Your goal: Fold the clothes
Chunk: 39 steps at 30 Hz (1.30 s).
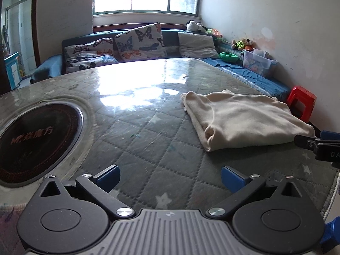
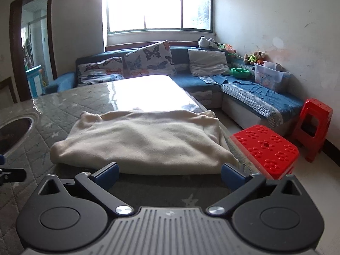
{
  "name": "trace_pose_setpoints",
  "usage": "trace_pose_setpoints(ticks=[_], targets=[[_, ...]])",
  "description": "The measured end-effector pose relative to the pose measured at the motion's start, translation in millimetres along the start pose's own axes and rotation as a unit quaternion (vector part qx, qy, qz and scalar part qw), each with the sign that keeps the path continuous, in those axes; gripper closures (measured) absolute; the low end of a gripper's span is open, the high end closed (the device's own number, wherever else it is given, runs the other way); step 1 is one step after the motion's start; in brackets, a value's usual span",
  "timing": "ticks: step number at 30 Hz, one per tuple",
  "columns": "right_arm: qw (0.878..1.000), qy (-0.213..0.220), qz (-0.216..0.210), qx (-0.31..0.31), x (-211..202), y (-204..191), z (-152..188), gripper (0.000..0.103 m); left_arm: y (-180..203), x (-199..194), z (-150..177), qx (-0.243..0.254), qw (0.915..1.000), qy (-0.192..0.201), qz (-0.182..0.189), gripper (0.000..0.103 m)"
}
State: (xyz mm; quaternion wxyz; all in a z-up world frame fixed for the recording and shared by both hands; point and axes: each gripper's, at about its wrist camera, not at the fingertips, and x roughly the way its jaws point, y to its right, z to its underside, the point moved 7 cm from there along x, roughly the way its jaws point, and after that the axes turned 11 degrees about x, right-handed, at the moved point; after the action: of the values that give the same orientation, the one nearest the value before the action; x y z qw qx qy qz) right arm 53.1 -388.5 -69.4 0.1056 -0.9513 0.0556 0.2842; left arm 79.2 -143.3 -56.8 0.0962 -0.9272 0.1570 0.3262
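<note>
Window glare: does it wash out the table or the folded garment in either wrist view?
Left wrist: glare streaks the table beyond the cream garment, which stays readable. Right wrist: the table's far half is blown white; the garment is clear.

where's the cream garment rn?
The folded cream garment lies on the quilted table, at its right edge beside the red stool. It sits just ahead of the open right gripper; in the left wrist view it is right of centre.

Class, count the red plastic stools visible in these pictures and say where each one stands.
2. One red stool stands on the floor beside the table's right edge; the other stool stands farther right, near the wall. Others may be hidden.
</note>
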Motion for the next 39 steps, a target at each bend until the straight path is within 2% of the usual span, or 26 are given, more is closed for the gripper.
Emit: trace_pose_setpoints(ticks=[15, 39], targets=[[1.000, -0.005, 0.018, 0.012, -9, -2, 21, 0.000, 4, -13, 13, -0.007, 1.0000, 0.001, -0.004, 0.000], [1.000, -0.006, 0.011, 0.026, -25, -2, 37, 0.000, 29, -30, 20, 0.012, 0.9999, 0.010, 0.005, 0.000]])
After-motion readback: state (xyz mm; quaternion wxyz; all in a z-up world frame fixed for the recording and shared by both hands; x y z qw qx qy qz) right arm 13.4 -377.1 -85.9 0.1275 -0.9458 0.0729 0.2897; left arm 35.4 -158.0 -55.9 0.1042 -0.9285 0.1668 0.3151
